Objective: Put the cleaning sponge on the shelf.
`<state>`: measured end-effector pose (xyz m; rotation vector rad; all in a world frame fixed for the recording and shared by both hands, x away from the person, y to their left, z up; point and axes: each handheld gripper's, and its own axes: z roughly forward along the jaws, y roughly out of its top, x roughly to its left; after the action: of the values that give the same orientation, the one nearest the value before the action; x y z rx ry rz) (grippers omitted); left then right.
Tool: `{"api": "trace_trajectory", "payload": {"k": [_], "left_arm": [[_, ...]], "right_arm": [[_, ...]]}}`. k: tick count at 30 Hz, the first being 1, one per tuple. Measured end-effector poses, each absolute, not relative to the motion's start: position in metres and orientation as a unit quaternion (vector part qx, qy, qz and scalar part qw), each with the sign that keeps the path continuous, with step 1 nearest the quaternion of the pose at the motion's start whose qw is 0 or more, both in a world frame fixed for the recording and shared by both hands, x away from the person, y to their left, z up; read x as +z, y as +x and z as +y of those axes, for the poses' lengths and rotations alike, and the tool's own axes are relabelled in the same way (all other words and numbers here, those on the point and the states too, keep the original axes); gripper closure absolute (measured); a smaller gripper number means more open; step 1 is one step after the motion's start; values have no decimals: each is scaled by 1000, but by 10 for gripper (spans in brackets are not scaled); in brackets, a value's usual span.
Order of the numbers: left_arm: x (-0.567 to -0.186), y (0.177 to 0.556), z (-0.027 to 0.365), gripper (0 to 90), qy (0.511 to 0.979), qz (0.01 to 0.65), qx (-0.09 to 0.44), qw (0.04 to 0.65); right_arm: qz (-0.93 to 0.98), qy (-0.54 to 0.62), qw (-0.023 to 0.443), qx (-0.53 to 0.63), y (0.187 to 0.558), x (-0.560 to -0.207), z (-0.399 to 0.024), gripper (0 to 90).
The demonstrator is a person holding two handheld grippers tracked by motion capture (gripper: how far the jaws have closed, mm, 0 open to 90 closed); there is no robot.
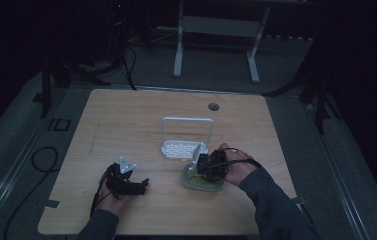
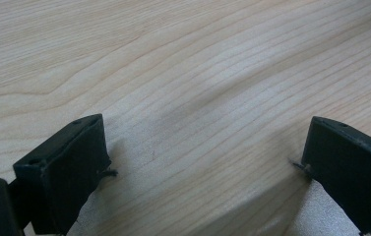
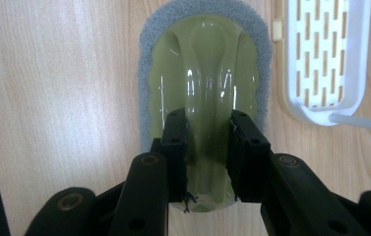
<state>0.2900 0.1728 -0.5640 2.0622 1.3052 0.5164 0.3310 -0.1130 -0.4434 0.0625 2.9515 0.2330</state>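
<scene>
Your right tongs [image 3: 207, 152] are closed on the raised green handle of the scrubber [image 3: 205, 73], one jaw on each flank of the ridge, pads pressing the glossy plastic; in the high view the same tongs [image 1: 207, 167] point down over the scrubber [image 1: 202, 181], which lies flat on the table [image 1: 126, 120] with its grey pad underneath and showing as a rim all round the green body. Your left tongs [image 2: 202, 162] stand open with nothing between the jaws, bare wood grain beneath them; in the high view they [image 1: 143, 184] rest on the table well apart from the scrubber, toward your left. Just beside the scrubber, on its far side, stands the white rack [image 3: 328, 59], a slotted tray with a tall wire loop [image 1: 187, 131] rising over it. The step in hand reads as the grasp: the grip is made, the lift not yet begun. The next move likely calls for a straight rise until the pad clears the table, then a short carry to the rack, keeping the scrubber level and clear of the loop; the slick handle may slip if you tilt it. No brand, label or writing can be read on the scrubber or the rack
</scene>
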Motion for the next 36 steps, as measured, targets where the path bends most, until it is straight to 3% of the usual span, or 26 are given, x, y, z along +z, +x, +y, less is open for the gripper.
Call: {"api": "trace_trajectory", "payload": {"k": [36], "left_arm": [[-564,290,173,36,784,495,198,318]], "right_arm": [[982,19,158,107,347,-435,-95,718]]}}
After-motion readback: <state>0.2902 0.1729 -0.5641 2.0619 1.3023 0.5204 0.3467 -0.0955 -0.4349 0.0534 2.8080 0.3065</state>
